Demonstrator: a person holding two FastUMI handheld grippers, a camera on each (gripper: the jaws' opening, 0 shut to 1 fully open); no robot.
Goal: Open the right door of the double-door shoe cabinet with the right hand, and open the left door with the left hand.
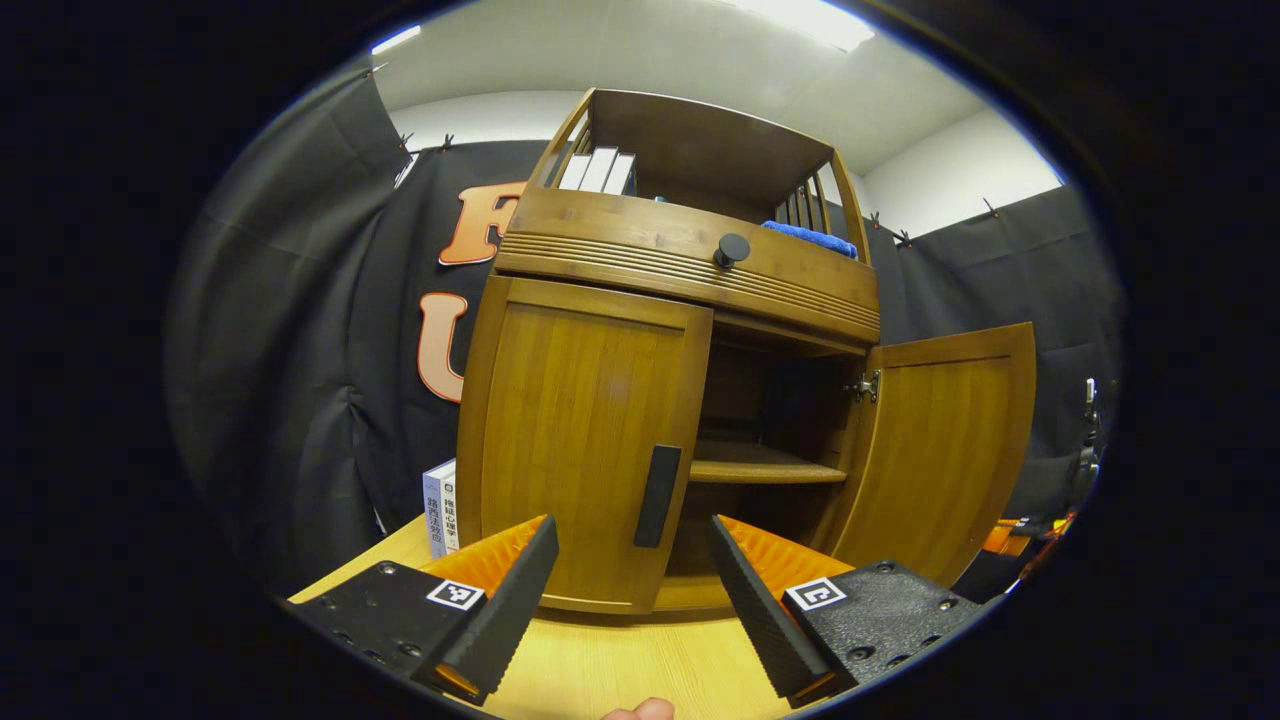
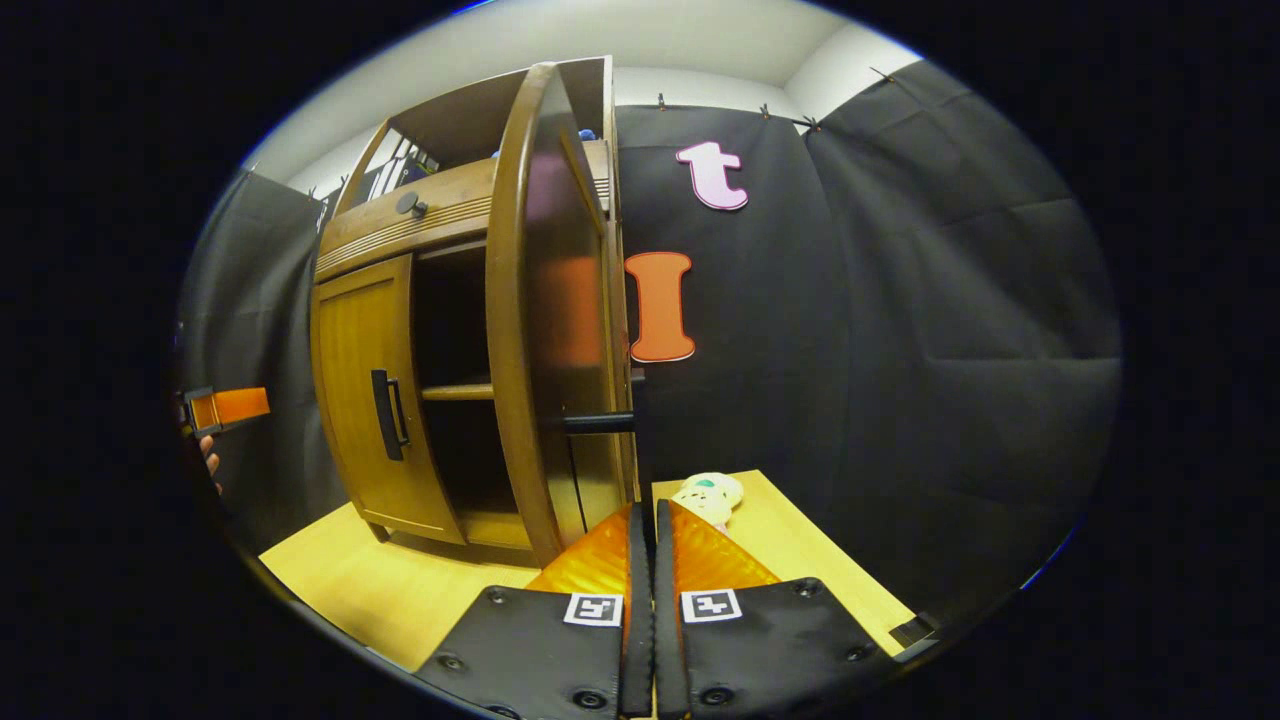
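With the right door (image 1: pixel 950 450) of the brown bamboo double-door shoe cabinet (image 1: pixel 690 260) already swung wide, you are on the second half of the job: the left door (image 1: pixel 580 450) sits shut, and your left tool (image 1: pixel 632 560) hovers just in front of it, its fingers spread wide and holding nothing, framing the slim black vertical handle (image 1: pixel 658 495) near the door's inner edge. The next move, as it looks from here, calls for easing forward so the fingers straddle that handle, closing on it, then pulling the door out along its hinge arc to your left. Your right tool (image 2: pixel 646 560) rests low over the pale wooden worktop (image 2: pixel 400 590), fingers pressed together with nothing between them, just beside the edge of the opened right door (image 2: pixel 545 300), whose black handle (image 2: pixel 598 423) juts out above it. The cabinet stands on the worktop against the black cloth wall, a bare inner shelf (image 1: pixel 765 468) exposed, a round black knob (image 1: pixel 731 249) on the drawer above.
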